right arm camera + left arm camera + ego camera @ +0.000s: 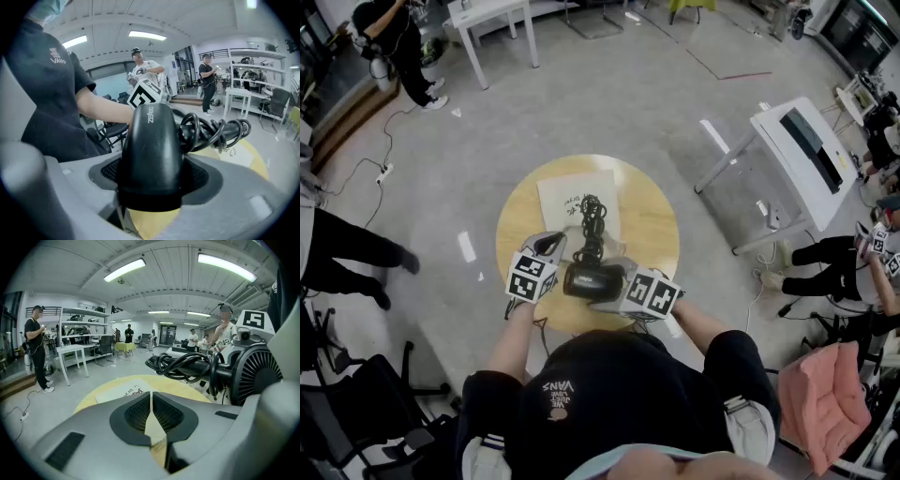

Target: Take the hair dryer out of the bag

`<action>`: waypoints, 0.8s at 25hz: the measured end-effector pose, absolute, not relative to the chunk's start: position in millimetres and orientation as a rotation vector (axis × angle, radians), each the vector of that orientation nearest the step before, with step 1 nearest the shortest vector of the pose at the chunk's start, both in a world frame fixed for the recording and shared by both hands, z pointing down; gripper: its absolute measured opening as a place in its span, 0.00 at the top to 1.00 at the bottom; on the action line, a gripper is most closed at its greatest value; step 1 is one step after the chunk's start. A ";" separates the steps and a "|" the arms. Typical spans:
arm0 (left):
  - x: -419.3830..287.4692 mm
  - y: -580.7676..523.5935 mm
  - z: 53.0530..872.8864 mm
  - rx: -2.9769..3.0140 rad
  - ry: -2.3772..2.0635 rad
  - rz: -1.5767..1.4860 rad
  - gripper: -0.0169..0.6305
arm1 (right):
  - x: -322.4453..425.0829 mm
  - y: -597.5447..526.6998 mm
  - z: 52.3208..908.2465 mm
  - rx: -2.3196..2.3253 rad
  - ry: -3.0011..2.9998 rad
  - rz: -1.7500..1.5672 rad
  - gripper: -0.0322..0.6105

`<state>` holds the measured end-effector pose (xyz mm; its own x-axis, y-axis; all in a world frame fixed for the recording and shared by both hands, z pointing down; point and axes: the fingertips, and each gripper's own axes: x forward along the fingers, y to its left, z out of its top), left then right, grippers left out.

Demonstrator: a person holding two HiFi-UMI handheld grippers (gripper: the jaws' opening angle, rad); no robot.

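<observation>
A black hair dryer [592,279] hangs above the near edge of the round wooden table [652,225]. Its cord [591,220] is wound round the handle, which points away from me. My right gripper [602,286] is shut on the dryer's barrel [150,150], with a pad on each side. In the left gripper view the dryer's rear grille [253,373] shows at the right. My left gripper [551,244] is just left of the dryer, jaws shut and holding nothing [151,401]. The white bag [572,197] lies flat on the table beyond the dryer.
A person in black [398,42] stands at the far left by a white table [492,19]. Another white table [806,150] stands to the right, with seated people [853,258] beside it. A pink cloth on a chair [825,394] is at the lower right.
</observation>
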<state>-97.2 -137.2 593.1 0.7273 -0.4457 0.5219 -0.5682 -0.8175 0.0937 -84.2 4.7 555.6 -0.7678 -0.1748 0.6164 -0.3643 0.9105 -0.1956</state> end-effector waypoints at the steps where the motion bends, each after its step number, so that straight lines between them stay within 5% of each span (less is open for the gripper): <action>1: -97.9 -136.8 588.1 2.688 -0.806 0.698 0.93 | -84.6 1.4 551.8 0.399 -2.468 0.411 0.41; 20: -103.0 -125.9 520.0 2.710 -0.933 0.410 0.96 | -66.1 -51.8 491.2 0.668 -2.753 0.568 0.41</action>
